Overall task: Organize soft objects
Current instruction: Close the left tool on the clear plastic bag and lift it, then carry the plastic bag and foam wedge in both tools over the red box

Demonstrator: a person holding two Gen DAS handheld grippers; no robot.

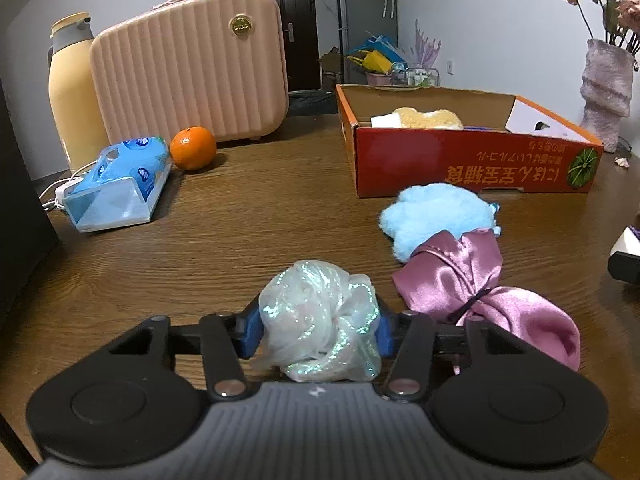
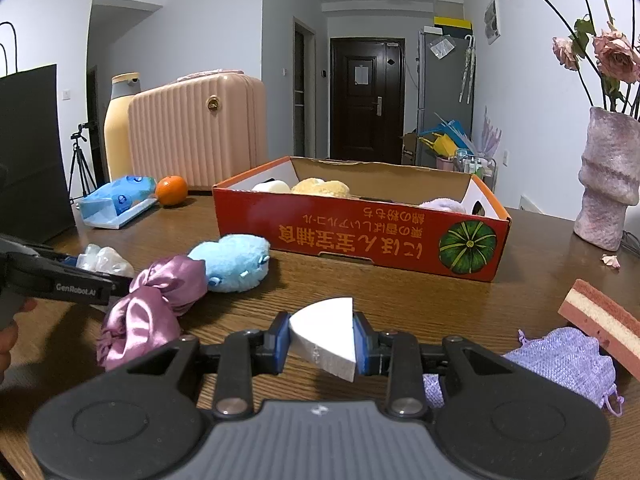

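Both grippers [image 1: 319,328] [image 2: 321,340] clamped, tilted downward

Black linkage arms, silver pivot screws, blue fingers [image 1: 249,332] (ribbed grey housing behind).

You had one red cardboard box [image 2: 360,236] on the table, with three soft pieces showing inside it: one white [image 2: 272,187], one yellow [image 2: 320,187], one pale lilac [image 2: 442,204]. Outside the box you had one blue plush [image 2: 232,262], one pink satin bundle [image 2: 156,304], one iridescent film wad [image 1: 320,320], one white foam wedge [image 2: 328,336], one lilac knit pouch [image 2: 568,364] and one layered pink sponge [image 2: 600,324]. You also had one orange [image 2: 171,190], one tissue pack [image 2: 116,204], one pink case [image 2: 196,128], one yellow flask [image 2: 118,128], one vase [image 2: 608,180].
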